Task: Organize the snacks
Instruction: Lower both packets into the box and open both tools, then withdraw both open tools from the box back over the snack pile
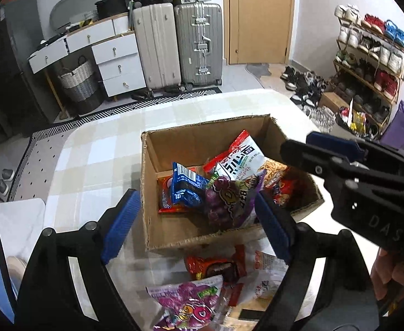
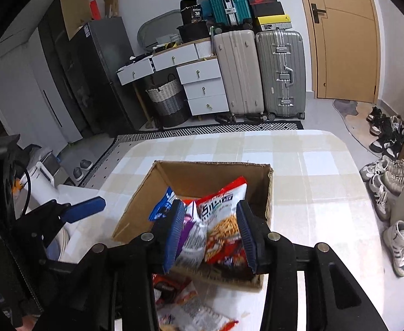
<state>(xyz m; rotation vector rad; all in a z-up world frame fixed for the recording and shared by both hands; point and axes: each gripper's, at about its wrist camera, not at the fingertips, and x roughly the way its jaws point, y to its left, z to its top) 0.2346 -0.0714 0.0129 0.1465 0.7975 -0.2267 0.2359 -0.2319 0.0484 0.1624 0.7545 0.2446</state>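
An open cardboard box [image 1: 174,143] [image 2: 174,176] stands on the checked table and holds several snack bags: a blue one [image 1: 185,187], a purple one [image 1: 229,201], a red-and-white one [image 1: 243,157] [image 2: 221,201]. My left gripper [image 1: 199,220] is open and empty, low over the box's near wall. My right gripper [image 2: 210,234] is open above the box's near edge, nothing held; it shows from the side in the left wrist view [image 1: 340,160]. Loose snacks lie in front of the box: a purple bag [image 1: 191,300], a red-brown bag [image 1: 215,267] [image 2: 169,284].
The table [image 1: 97,154] [image 2: 312,182] has a rounded far edge. Beyond it are suitcases [image 1: 180,44], a white drawer unit [image 1: 119,63], a woven basket [image 1: 77,80], a shoe rack [image 1: 367,63] and shoes on the floor [image 2: 389,176]. A white appliance [image 2: 44,176] stands left.
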